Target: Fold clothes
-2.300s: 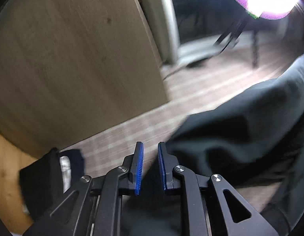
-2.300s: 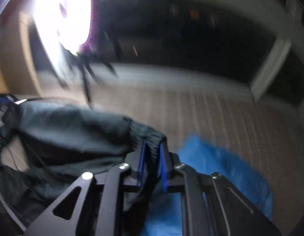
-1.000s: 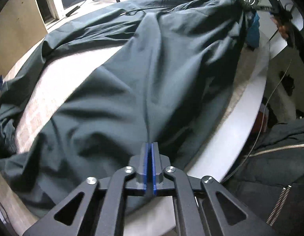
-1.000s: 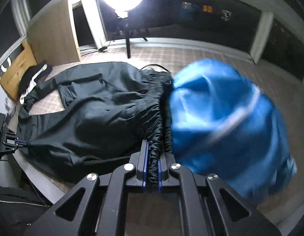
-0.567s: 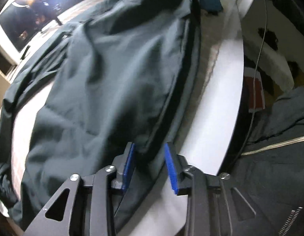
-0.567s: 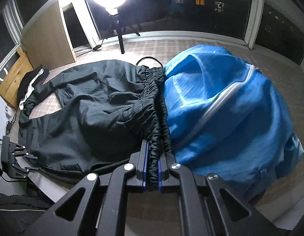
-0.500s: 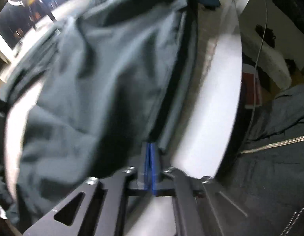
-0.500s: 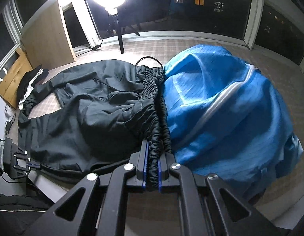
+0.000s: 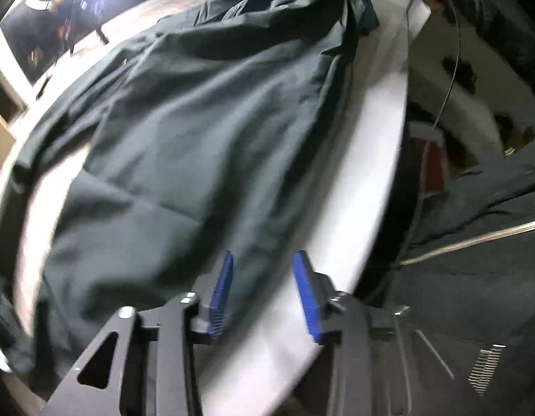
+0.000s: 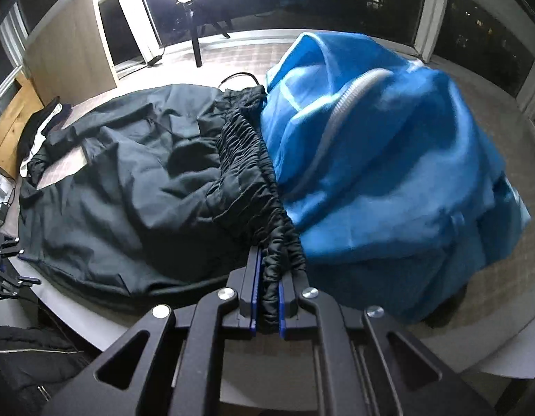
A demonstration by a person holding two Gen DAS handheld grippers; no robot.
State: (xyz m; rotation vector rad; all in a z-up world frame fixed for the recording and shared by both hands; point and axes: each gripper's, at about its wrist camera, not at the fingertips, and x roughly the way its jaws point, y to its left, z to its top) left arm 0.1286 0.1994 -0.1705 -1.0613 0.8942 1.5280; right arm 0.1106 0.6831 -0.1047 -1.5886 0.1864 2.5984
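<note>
Fabric covers most of what you see: dark trousers (image 10: 136, 187) of thin, matt, creased cloth lie spread across the round table (image 9: 368, 159), whose white rim curves past the hem on your left side. Their waistband (image 10: 248, 159) is a thick gathered elastic, tightly ruched, running up from your right gripper (image 10: 267, 298) toward the far edge of the table. Your right gripper points steeply down and its blue ribbed pads (image 10: 255, 287) are clamped on the near end of that waistband, the bunched black cloth filling the narrow gap between them. Just beside the waistband, touching it, a bright blue jacket (image 10: 388, 173) sits in a soft rounded heap, fleecy in look, with a pale zip line curving over its top. No brand, label or writing can be read on either garment. Your left gripper (image 9: 264, 291) also points steeply down at the opposite end of the trousers; its jaws have just been opening and now stand apart, with the edge of the trouser leg lying between the blue pads (image 9: 222, 294) but not pressed by them. The left view is smeared with motion blur, so finer detail of the hem cannot be made out. A dark padded jacket sleeve (image 9: 475, 260) with a metal zip shows at the right of that view.
</note>
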